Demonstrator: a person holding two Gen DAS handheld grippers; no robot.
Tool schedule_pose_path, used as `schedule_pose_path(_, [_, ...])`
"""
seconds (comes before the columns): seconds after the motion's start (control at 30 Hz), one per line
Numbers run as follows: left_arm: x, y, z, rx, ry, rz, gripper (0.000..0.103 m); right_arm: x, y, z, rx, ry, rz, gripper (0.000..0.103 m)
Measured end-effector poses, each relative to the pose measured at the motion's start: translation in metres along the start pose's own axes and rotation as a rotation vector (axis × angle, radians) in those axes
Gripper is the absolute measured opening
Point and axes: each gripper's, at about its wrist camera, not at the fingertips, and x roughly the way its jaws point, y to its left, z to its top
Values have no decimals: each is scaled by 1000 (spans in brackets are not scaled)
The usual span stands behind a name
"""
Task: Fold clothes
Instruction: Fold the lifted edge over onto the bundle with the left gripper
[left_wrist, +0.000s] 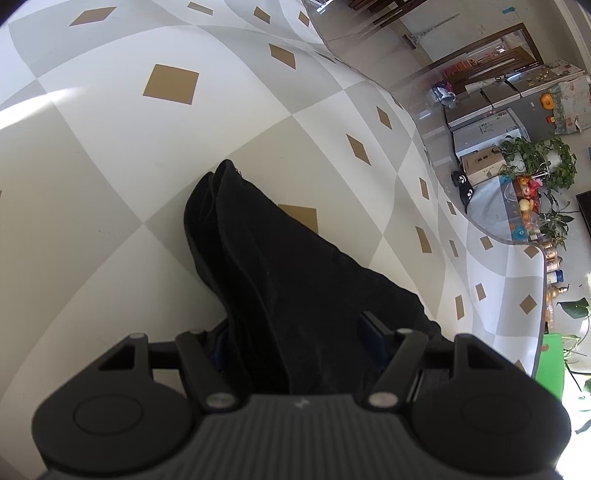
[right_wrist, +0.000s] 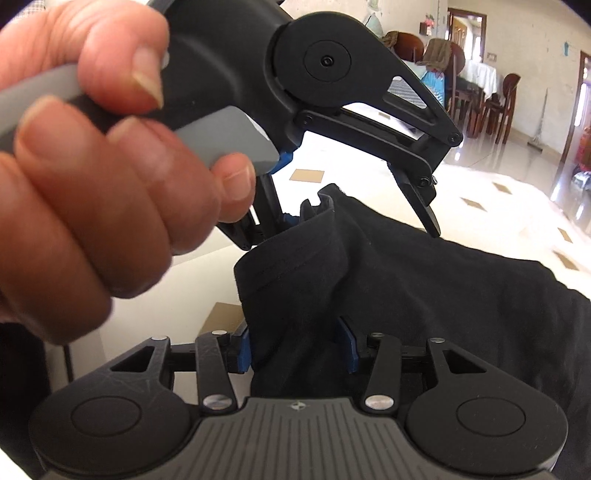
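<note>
A black garment (left_wrist: 280, 266) stretches away from my left gripper (left_wrist: 295, 332) over the checked tablecloth (left_wrist: 110, 166) and ends in a folded tip. The left gripper's blue pads (left_wrist: 373, 326) stand wide apart, with the cloth lying loosely between them. In the right wrist view a hand (right_wrist: 92, 184) holds the left gripper (right_wrist: 343, 225) just ahead and above, its fingers spread over the garment's bunched edge (right_wrist: 321, 206). My right gripper (right_wrist: 295, 347) is shut on a thick fold of the garment (right_wrist: 424, 295), which fills the gap between its pads.
The table's curved edge (left_wrist: 436, 177) runs along the right. Beyond it are potted plants (left_wrist: 546, 158), fruit and bottles on a shelf, and a fridge (left_wrist: 495, 122). Wooden chairs (right_wrist: 495, 107) and a glossy floor lie behind in the right wrist view.
</note>
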Motion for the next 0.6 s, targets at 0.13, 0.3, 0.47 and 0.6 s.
schedule_pose_path(0.13, [0,0,1,5,-3,10,67,-2,-6,2,26,-4,-11,19])
schedule_pose_path(0.3, [1,11,6,-31,-38,60,81,-12,-13,4,50,-27,-23,9])
schedule_pose_path(0.47, [4,9,9,-14,-63,61,81,-23,-19,6,63,-49,-31,8])
schedule_pose_path(0.6, [10,7,10,-21,-50,28,56,-35,-16,4,41,-68,-32,8])
